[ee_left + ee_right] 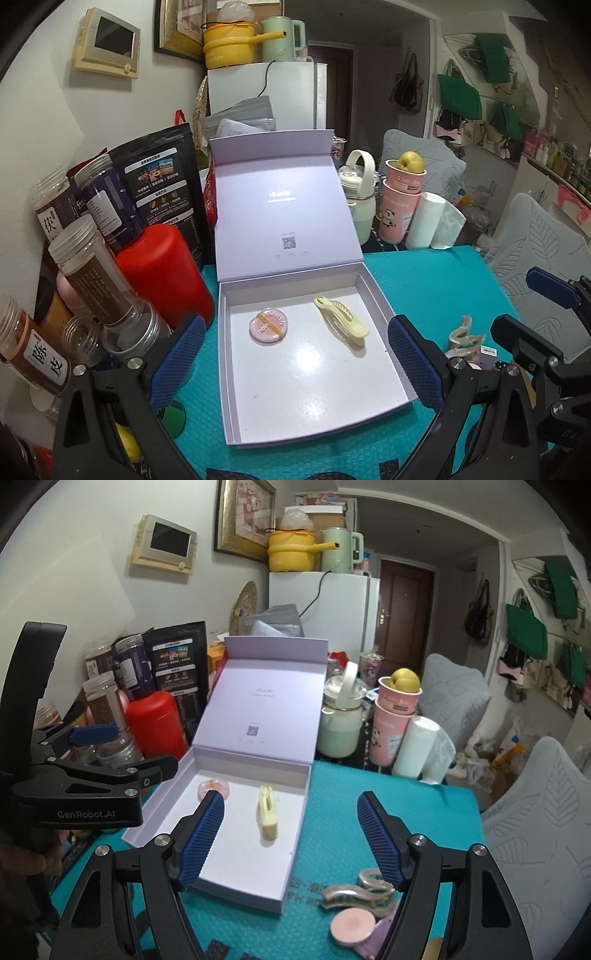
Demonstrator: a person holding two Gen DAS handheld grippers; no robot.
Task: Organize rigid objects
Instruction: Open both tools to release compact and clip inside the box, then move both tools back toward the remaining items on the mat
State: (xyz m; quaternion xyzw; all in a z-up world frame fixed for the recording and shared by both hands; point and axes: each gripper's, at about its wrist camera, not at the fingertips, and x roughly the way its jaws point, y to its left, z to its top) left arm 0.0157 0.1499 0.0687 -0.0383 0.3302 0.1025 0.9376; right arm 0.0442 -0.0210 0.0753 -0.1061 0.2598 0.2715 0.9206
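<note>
The shallow lilac cardboard box stands open on the teal-covered bench, its hinged lid upright at the far side. Inside, on the white floor, lie a round pink compact with a tan band toward the left and a pale yellow plastic claw hair clip toward the right, apart from each other.

On the bench just right of the box lie a pearly beige wavy hair clip, a round pink disc touching its near side, and a lilac item partly hidden behind the fingers.

The left gripper is above the near part of the box, jaws spread wide, nothing between them. The right gripper is above the box's right edge and the bench, jaws wide apart and empty.

A red cylindrical canister and clear jars stand left of the box.
</note>
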